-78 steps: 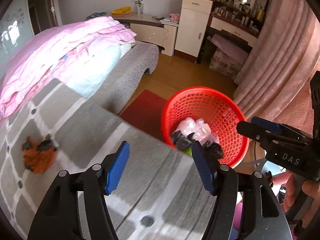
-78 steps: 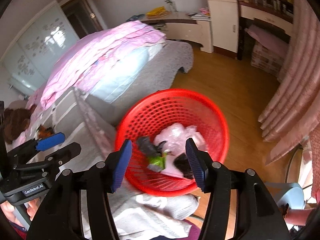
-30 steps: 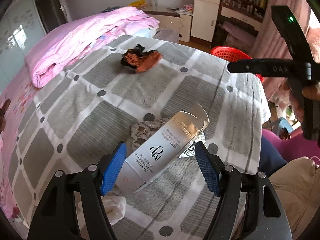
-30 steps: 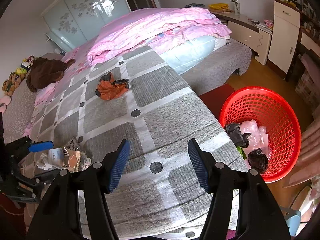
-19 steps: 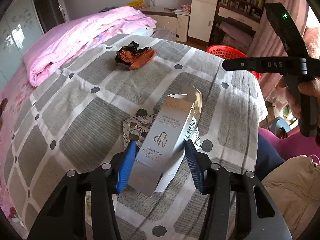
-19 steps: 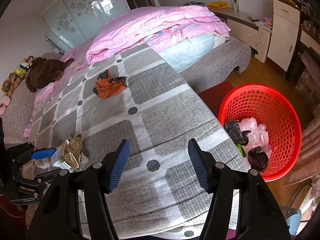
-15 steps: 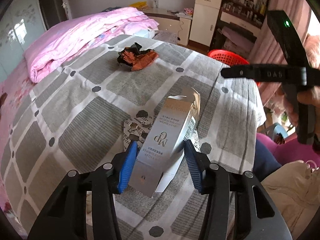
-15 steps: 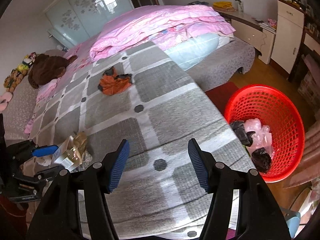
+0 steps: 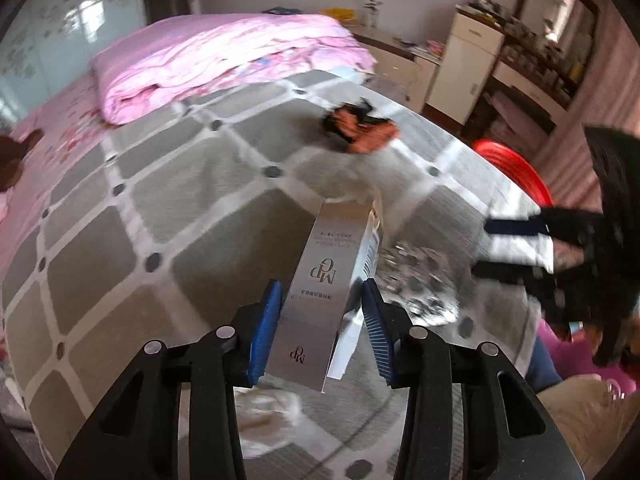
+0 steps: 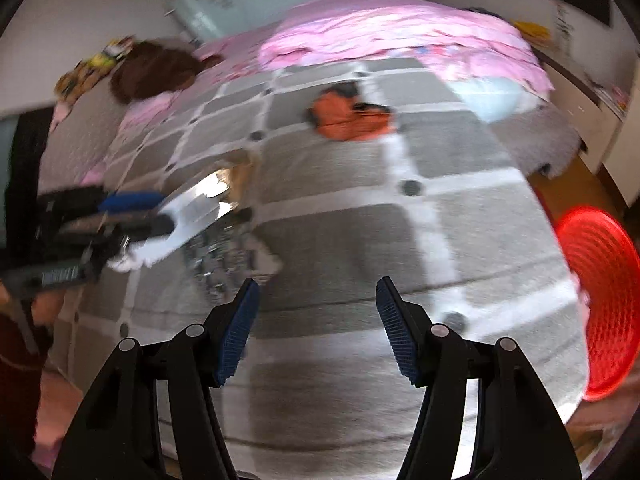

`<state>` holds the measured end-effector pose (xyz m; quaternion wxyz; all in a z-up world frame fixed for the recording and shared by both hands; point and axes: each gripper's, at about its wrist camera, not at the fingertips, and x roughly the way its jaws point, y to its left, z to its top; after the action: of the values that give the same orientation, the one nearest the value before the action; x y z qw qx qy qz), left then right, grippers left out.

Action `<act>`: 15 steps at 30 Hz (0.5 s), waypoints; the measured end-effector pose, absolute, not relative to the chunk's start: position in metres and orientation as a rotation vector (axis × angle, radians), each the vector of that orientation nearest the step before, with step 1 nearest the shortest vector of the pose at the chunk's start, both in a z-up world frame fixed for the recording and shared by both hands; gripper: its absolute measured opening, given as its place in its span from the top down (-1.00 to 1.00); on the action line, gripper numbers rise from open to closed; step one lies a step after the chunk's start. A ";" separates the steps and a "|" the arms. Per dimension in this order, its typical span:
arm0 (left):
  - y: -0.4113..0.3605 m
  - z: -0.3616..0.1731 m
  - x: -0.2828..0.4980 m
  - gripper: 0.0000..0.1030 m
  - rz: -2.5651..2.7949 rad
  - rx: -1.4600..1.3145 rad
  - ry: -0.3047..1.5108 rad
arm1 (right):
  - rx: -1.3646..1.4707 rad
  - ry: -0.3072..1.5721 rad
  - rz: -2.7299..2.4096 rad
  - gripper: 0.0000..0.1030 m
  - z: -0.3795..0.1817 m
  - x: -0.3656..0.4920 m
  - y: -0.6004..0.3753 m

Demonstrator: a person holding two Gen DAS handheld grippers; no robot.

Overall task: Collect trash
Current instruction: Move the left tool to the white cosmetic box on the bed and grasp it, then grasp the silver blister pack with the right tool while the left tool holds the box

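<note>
- The left gripper [image 9: 320, 328] pinched a silver carton [image 9: 326, 280] between its blue pads, the carton pointing away over the bed's grey checked blanket [image 9: 160, 208].
- A patterned crumpled wrapper [image 9: 420, 288] lay on the blanket just right of the carton; a white crumpled piece [image 9: 268, 408] lay below it.
- An orange-and-black crumpled wrapper [image 10: 348, 116] lay farther up the blanket, well apart from both grippers.
- The right gripper [image 10: 318, 328] was spread wide with nothing between its pads, above the blanket.
- The red basket [image 10: 600, 300] stood beside the bed's right edge.
- A pink quilt [image 9: 224, 60] lay heaped at the far side.
</note>
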<state>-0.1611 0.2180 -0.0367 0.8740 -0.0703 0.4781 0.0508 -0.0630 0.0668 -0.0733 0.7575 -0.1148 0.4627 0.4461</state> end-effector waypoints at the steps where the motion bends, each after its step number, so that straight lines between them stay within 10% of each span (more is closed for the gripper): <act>1: 0.225 -0.036 -0.161 0.24 0.127 -0.170 0.998 | -0.269 1.002 0.986 -0.19 -0.074 -0.067 0.073; 15: 0.267 -0.032 -0.161 0.24 0.235 -0.256 0.996 | -0.455 0.934 1.115 -0.30 -0.082 -0.089 0.126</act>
<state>-0.1607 0.2667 -0.0316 0.8640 -0.1222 0.4753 0.1122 -0.0892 0.1259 -0.0816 0.7233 -0.2059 0.4232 0.5053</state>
